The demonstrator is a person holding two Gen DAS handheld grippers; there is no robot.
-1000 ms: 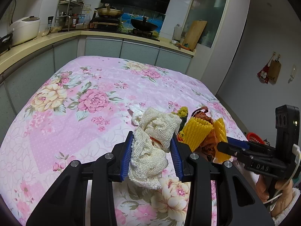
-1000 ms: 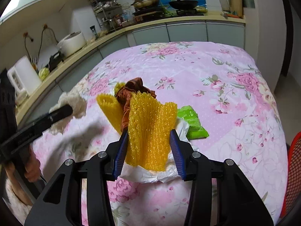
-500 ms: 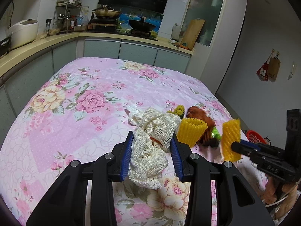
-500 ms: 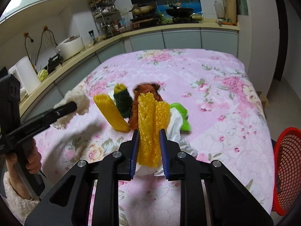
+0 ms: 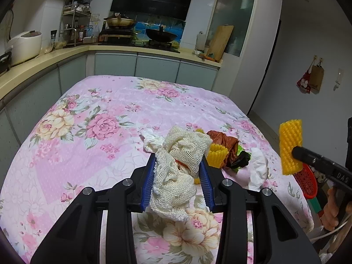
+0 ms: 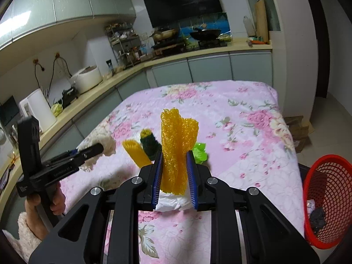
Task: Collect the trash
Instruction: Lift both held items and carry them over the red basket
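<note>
My left gripper (image 5: 178,165) is shut on a cream foam net (image 5: 178,169), held just above the floral table (image 5: 92,136). My right gripper (image 6: 175,158) is shut on a yellow foam net (image 6: 177,147), lifted above the table; that net also shows in the left wrist view (image 5: 290,146). On the table lie another yellow net (image 5: 216,155), a brown wrapper (image 5: 226,140), green and dark scraps (image 5: 241,158), white tissues (image 5: 258,167) and a dark green and yellow piece (image 6: 149,143). A red mesh basket (image 6: 330,198) stands off the table's right edge.
Kitchen counters run along the far and left walls, with a rice cooker (image 5: 24,44), a stove with a wok (image 5: 161,36) and a kettle (image 6: 37,110). A cardboard box (image 6: 299,129) sits on the floor by the table's far right corner.
My right gripper closed on the yellow net and lifted it up and to the right, away from the pile. My left gripper kept its hold on the cream net.
</note>
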